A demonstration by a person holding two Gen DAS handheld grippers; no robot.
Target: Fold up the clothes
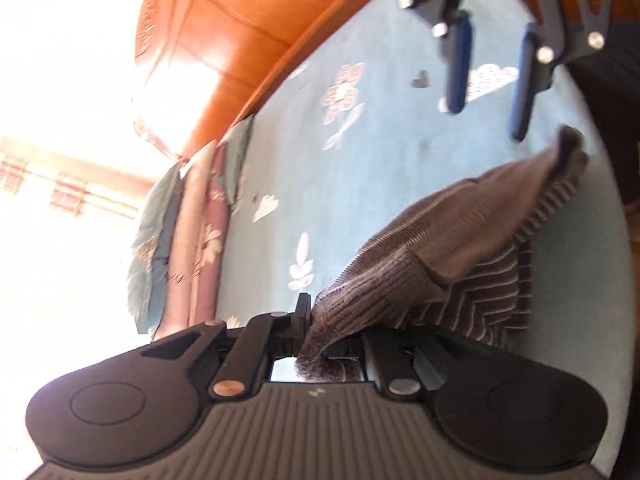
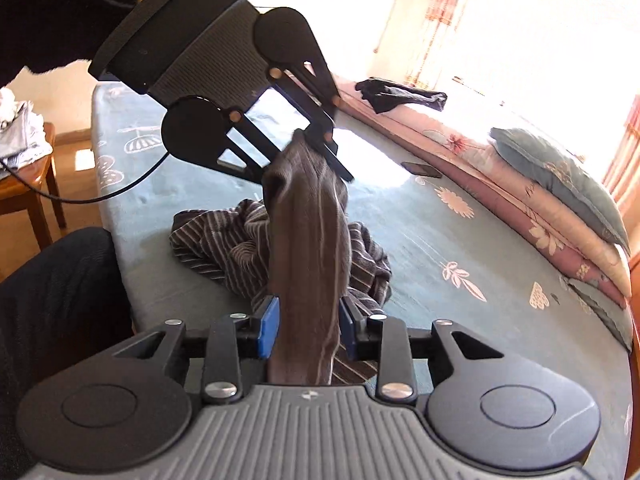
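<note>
The left gripper is clamped on one end of a brown striped garment, holding it raised above the blue bedsheet. The right gripper stands apart, its blue pads flanking the cloth strip without pressing it. The rest lies bunched below and between them. This looks like regrasping before spreading; next, the right should close on the hanging edge. Both tilt downward, facing each other.

The left wrist view looks along the left gripper, low and close over the bed, toward the headboard. The right wrist view faces across the bed toward the pillows. Both share the garment and the opposite gripper.
</note>
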